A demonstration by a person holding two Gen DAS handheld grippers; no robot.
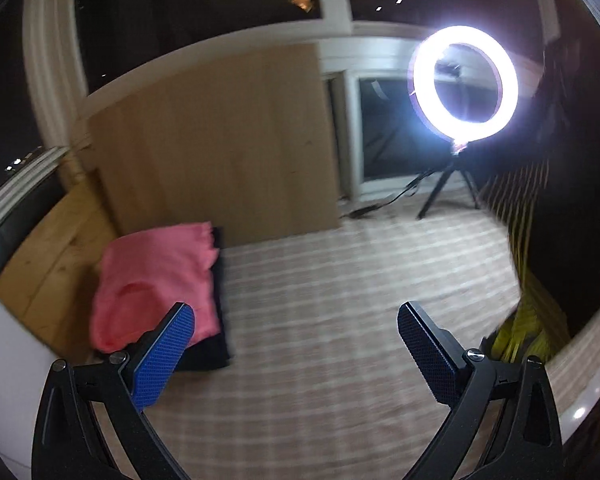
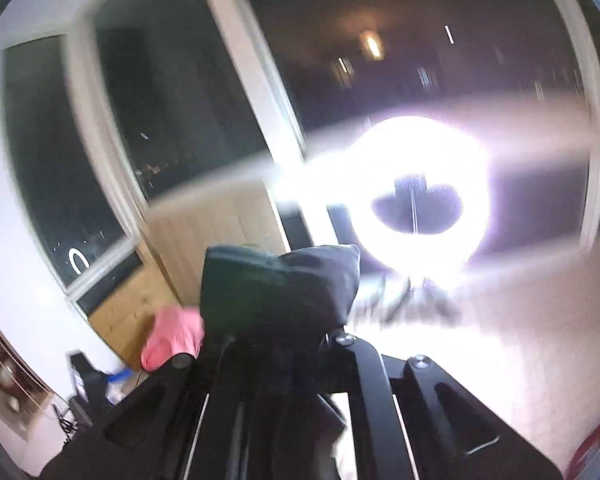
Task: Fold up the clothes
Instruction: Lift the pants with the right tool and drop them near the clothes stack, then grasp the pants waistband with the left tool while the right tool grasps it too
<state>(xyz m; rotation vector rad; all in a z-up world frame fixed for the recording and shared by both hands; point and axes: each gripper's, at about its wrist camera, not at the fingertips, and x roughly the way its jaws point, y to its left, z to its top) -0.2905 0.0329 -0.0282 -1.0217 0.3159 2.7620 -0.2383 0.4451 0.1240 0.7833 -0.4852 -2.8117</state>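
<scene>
In the left wrist view my left gripper (image 1: 296, 344) stands open above a striped cloth surface (image 1: 340, 280), with nothing between its blue pads (image 1: 164, 356). A folded pink garment (image 1: 156, 280) lies just beyond the left pad, on top of a folded black garment (image 1: 220, 320). A yellow garment (image 1: 528, 320) hangs at the right edge. In the right wrist view my right gripper (image 2: 268, 344) is shut on a dark garment (image 2: 280, 284), which bunches up above the fingers and hides the pads. The pink garment (image 2: 172, 336) shows at lower left.
A lit ring light (image 1: 464, 84) on a small tripod (image 1: 448, 184) stands at the far end of the surface, its cable trailing left. A wooden board (image 1: 220, 140) leans against the window behind the pile. The ring light's (image 2: 416, 196) glare washes out the right wrist view.
</scene>
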